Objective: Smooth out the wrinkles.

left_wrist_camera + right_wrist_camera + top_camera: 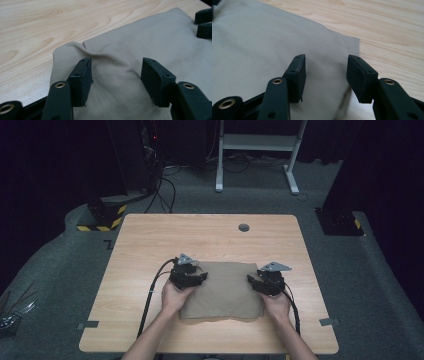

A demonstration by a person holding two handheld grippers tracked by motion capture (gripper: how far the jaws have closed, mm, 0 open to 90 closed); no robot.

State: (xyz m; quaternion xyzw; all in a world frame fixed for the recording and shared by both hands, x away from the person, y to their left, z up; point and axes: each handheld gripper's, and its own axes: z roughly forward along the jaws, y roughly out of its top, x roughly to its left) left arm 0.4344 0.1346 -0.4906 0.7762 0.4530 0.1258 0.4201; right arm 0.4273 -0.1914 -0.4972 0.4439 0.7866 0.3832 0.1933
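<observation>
So the folded tan cloth [222,290] sat flat on the wooden table [150,240], right between the two tongs, roughly squarish, with its slightly longer side running from one tong across to the other. The left gripper [196,276] was over the cloth's left edge and the right gripper [256,282] over its right edge. Both had jaws spread wide, pinching nothing. The left gripper view caught a raised wrinkle in the cloth [117,75] just ahead of its jaws, plus the other tong's tips off at the far corner. The right gripper view had smooth cloth [262,50] under the left jaw and the cloth's edge between the jaws.
</observation>
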